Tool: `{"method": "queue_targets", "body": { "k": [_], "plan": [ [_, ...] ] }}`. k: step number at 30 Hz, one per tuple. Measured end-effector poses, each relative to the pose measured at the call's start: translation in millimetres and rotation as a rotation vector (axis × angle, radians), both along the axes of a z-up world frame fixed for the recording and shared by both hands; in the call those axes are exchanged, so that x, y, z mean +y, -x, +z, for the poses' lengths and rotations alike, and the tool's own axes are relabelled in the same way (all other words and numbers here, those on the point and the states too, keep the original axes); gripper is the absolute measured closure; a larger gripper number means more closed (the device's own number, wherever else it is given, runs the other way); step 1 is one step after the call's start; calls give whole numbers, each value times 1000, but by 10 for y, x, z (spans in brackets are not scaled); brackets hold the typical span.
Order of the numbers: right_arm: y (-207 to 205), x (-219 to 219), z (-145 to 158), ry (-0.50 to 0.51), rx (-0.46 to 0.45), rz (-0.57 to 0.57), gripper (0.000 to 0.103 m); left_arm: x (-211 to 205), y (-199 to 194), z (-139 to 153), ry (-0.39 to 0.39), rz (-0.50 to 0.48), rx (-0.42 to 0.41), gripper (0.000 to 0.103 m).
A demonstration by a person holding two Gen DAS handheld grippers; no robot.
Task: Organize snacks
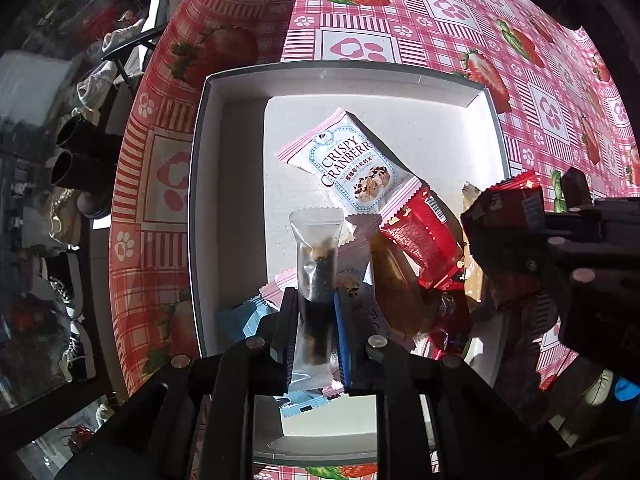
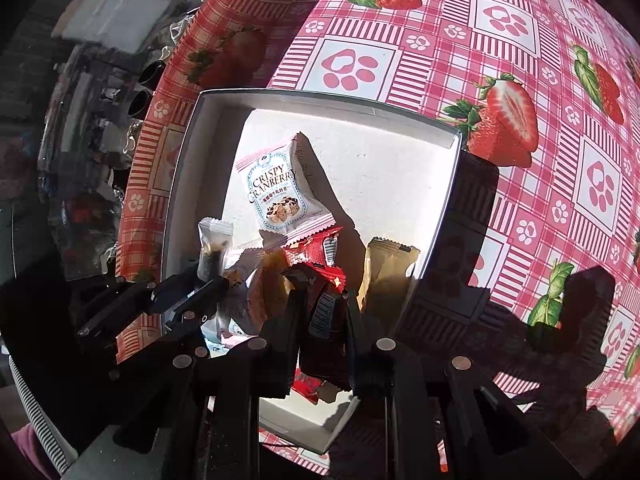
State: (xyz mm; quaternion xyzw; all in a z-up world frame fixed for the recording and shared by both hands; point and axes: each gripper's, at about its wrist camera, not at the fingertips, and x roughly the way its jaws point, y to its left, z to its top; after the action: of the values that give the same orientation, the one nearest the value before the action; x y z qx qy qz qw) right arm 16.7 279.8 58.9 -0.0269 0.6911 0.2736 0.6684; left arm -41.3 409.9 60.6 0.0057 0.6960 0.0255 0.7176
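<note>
- Left gripper (image 1: 314, 312): nearest the left camera, its two fingers pinch a clear packet (image 1: 316, 272) with a dark filling. The packet stands upright between them, held at its lower half above the near end of the box.
- Right gripper (image 2: 322, 312): pressed onto a dark red packet (image 2: 326, 312), barcode facing the camera, held above the near right part of the box.
- Box (image 1: 200, 152): a shallow white box on the strawberry tablecloth (image 1: 440, 12). It holds the snacks already gathered: a cranberry packet (image 1: 352, 164) lying flat in the middle, a red packet (image 1: 420, 240) overlapping its near corner, a tan packet (image 2: 388, 272) leaning at the right wall, and a blue packet (image 1: 244, 316) near the left gripper.
- Risk, crowding: the two grippers work near each other over one heap. I judge that lowering both at once could knock them together or push loose packets about.
- Risk, slipping: the clear packet is glossy and gripped low, so it may tilt or slide out if swung quickly.
- Risk, spill: the tan packet leans on the low right wall and could be tipped over it by a nudge.
- Hard to make out: harsh sunlight and deep shadow hide the heap beneath the grippers, and how many packets lie there cannot be counted. The box's near edge is covered by the gripper bodies. The dark filling cannot be identified.
</note>
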Motion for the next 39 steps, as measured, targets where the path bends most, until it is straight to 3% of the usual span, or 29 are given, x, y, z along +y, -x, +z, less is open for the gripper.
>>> {"method": "queue_targets", "body": {
  "k": [2, 3, 4, 5, 6, 10, 11, 12, 16, 22, 25, 31, 39],
  "plan": [
    [-3, 9, -12, 8, 0, -1, 82, -17, 7, 42, -11, -9, -20, 53],
    [-2, 11, -18, 13, 2, -2, 81, -26, 13, 72, -24, -10, -36, 29],
    [1, 11, -21, 19, 3, -2, 66, -34, 19, 112, -40, -11, -58, 18],
    [5, 8, -17, 28, -2, -4, 51, -46, 24, 151, -51, -15, -76, 18],
    [11, -2, -2, 37, -14, -8, 26, -54, 26, 166, -53, -17, -76, 18],
    [41, -31, 105, 54, -56, -5, 21, -73, 20, 180, -63, -19, -67, 17],
    [48, -35, 126, 65, -65, -4, 15, -77, 25, 214, -74, -20, -81, 17],
    [54, -45, 151, 74, -79, -3, 0, -84, 39, 257, -77, -20, -98, 17],
    [112, -103, 323, 63, -151, 9, 0, -80, 80, 399, -9, -28, -131, 17],
    [198, -194, 466, 71, -128, 28, 0, -143, 139, 417, -31, -42, -69, 17],
    [280, -264, 507, 71, -123, 5, 0, -159, 212, 430, -29, -44, -39, 6],
    [404, -374, 513, 77, -112, -27, 0, -244, 401, 605, -47, -83, -85, 1],
    [567, -289, 685, 141, -251, 52, 0, -288, 491, 766, -45, -65, -113, 1]
  ]
}}
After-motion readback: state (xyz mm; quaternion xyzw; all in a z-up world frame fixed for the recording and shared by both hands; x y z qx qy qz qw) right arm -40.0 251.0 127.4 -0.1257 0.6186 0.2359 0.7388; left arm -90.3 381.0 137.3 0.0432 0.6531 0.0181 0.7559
